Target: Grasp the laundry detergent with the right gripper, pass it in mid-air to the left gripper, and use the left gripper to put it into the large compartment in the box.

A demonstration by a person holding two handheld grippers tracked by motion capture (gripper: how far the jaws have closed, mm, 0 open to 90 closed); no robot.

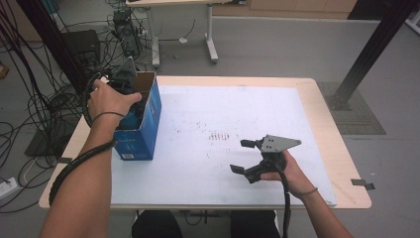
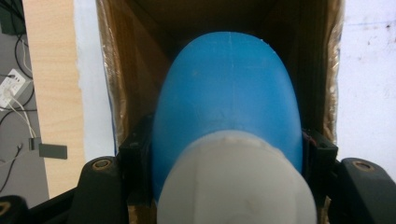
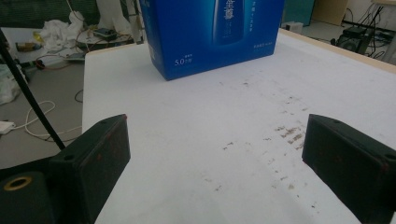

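A blue cardboard box (image 1: 142, 124) stands open-topped at the table's left. My left gripper (image 1: 125, 82) reaches down into it from above. In the left gripper view its black jaws clamp the sides of a blue bottle (image 2: 229, 102) with a white cap (image 2: 236, 182), and the bottle hangs inside the brown walls of the box (image 2: 140, 70). My right gripper (image 1: 245, 156) rests low over the white mat near the front right, jaws wide apart with nothing between them. The blue box (image 3: 210, 32) stands ahead of the right gripper (image 3: 215, 158) in its own view.
A white mat (image 1: 223, 114) covers most of the wooden table (image 1: 337, 148). Brown stains (image 1: 218, 135) mark the mat's middle. Cables and equipment (image 1: 44, 89) crowd the floor to the left, and a black post (image 1: 371, 49) stands at the far right.
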